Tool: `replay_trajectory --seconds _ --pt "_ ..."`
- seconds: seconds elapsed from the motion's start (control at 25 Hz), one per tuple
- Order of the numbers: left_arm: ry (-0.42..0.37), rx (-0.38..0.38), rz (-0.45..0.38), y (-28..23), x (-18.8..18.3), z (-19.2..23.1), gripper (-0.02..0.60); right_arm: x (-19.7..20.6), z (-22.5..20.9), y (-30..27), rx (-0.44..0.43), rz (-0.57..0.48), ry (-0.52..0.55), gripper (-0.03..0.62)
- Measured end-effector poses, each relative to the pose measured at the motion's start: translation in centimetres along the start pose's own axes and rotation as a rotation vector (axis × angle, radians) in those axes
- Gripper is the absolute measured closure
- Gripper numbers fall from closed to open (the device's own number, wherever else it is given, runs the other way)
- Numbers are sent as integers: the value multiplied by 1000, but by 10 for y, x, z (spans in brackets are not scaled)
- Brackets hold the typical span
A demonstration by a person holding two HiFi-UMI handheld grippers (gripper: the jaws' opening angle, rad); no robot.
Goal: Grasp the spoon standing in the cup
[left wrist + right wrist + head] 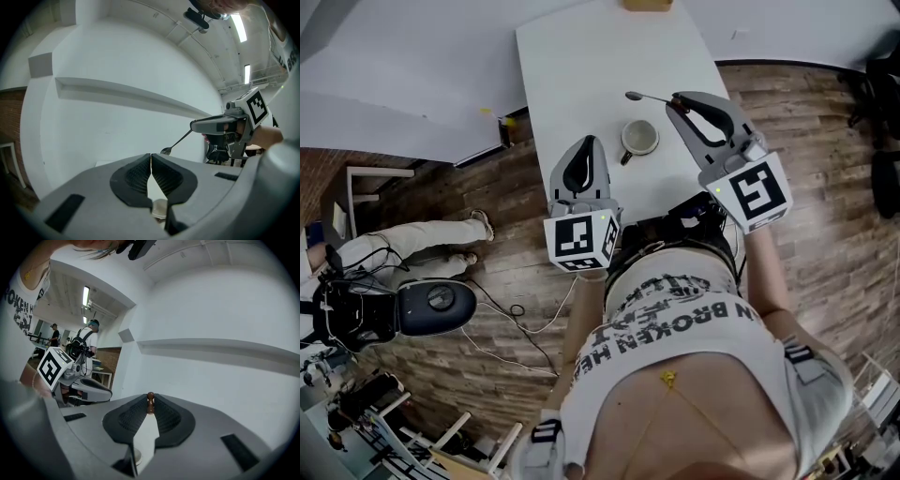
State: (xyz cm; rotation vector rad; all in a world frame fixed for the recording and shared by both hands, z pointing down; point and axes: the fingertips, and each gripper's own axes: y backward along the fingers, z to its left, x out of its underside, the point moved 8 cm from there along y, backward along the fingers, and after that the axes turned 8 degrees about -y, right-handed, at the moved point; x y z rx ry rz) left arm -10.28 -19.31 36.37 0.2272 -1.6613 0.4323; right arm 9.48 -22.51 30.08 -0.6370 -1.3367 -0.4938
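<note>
The left tool [587, 141] hangs over the near edge of the white surface [581, 66], at about 8 o'clock from the cup [638, 138]. In the left gripper view its jaws are pressed together with nothing between them, and the cup shows just below their tips.

The cup stands upright on the surface between the two tools, handle toward 7 o'clock, and touches neither.

The spoon [645, 96] is not in the cup. It lies nearly level in the air at about 12 o'clock from the cup, with its bowl pointing toward 9 o'clock and its handle running to 3 o'clock into the right tool [674, 97].

The right tool sits at about 1 o'clock from the cup. In the right gripper view its jaws stand narrow, pinching the brown tip of the spoon handle between the very ends of the pads [161, 416].
</note>
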Motion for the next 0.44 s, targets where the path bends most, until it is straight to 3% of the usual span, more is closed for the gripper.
replay_trajectory --seconds 0.44 --pt "-1 -9 6 7 1 -5 586 6 5 4 -12 31 -7 549"
